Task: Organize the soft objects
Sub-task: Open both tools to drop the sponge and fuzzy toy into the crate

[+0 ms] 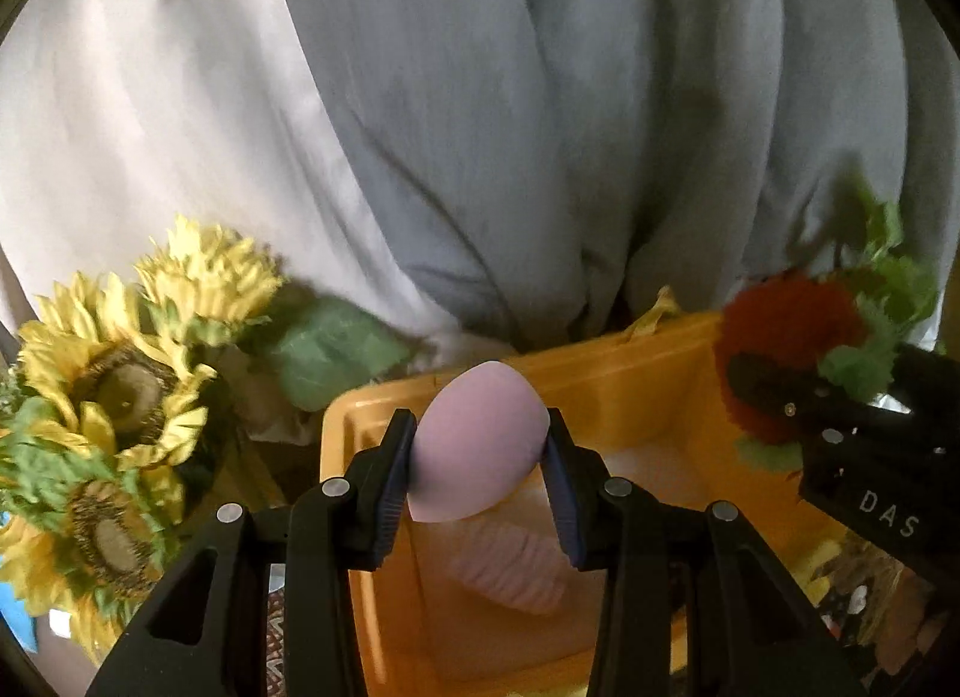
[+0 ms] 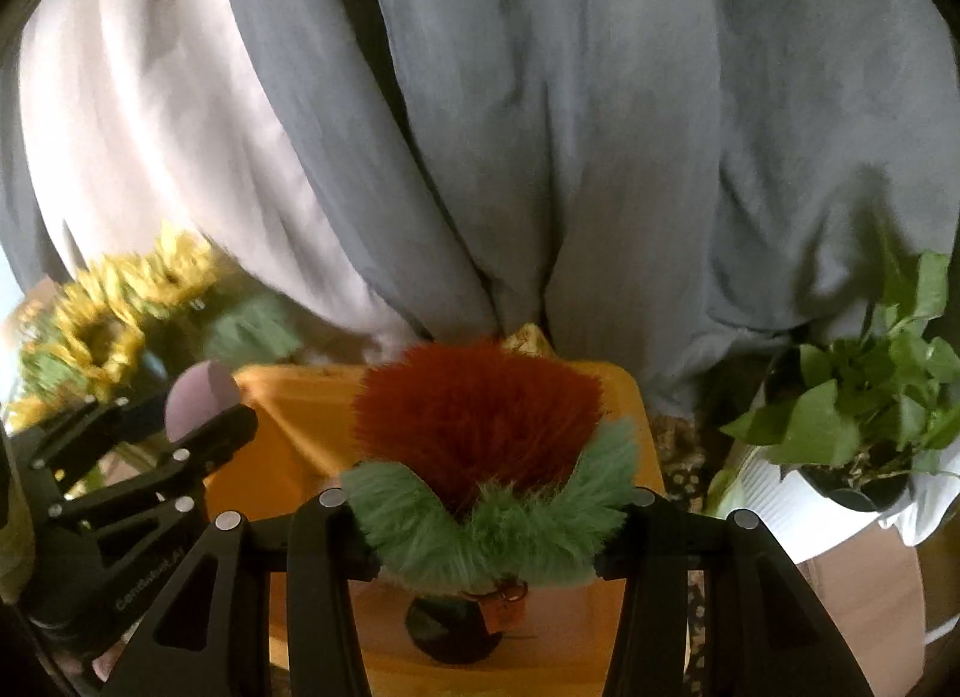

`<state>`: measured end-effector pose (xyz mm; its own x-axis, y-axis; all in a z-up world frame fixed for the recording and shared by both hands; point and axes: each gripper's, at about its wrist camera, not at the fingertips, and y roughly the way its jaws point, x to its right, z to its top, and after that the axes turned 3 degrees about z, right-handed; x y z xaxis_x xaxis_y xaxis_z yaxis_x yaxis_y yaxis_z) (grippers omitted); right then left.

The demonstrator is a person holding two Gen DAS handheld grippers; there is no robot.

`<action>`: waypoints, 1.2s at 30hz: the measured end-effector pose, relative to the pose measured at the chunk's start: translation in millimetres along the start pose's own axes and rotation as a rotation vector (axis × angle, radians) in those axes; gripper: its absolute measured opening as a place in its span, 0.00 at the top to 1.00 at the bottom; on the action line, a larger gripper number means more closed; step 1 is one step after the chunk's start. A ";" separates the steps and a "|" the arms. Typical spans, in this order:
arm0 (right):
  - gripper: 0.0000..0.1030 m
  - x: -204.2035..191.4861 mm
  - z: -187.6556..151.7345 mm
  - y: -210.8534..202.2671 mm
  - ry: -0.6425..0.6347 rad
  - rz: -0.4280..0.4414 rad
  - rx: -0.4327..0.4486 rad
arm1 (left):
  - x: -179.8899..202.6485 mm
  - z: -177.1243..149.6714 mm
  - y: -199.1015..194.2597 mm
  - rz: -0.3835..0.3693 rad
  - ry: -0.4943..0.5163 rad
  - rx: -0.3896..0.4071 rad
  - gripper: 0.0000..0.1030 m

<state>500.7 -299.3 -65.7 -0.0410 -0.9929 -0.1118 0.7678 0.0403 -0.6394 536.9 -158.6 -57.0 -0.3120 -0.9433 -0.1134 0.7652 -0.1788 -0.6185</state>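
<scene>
My left gripper (image 1: 480,469) is shut on a lilac egg-shaped sponge (image 1: 480,445) and holds it over the orange bin (image 1: 630,391). A pink ribbed soft object (image 1: 516,571) lies on the bin floor below. My right gripper (image 2: 486,523) is shut on a fluffy red and green plush (image 2: 480,427), also over the orange bin (image 2: 288,415). A dark object with a tag (image 2: 456,625) hangs under the plush. The right gripper with the plush (image 1: 786,361) shows at the right of the left wrist view. The left gripper with the sponge (image 2: 201,391) shows at the left of the right wrist view.
Artificial sunflowers (image 1: 114,391) stand left of the bin. A potted green plant in a white pot (image 2: 858,427) stands to the right. Grey and white curtains (image 1: 540,126) hang right behind the bin.
</scene>
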 end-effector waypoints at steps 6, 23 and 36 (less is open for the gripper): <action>0.53 2.3 -3.5 30.0 -0.011 0.009 -0.086 | 3.8 -5.2 32.4 -0.006 0.041 -0.097 0.60; 0.37 10.7 -7.3 47.8 0.033 0.010 -0.219 | 4.0 -11.2 58.1 -0.039 0.028 -0.193 0.36; 0.37 8.2 1.0 -28.6 0.019 -0.062 -0.002 | 0.1 -10.1 -21.1 -0.023 -0.032 -0.041 0.22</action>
<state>479.1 -308.7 -47.5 -0.1008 -0.9912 -0.0862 0.7619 -0.0212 -0.6473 515.1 -152.1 -51.8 -0.3108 -0.9476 -0.0746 0.7342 -0.1895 -0.6519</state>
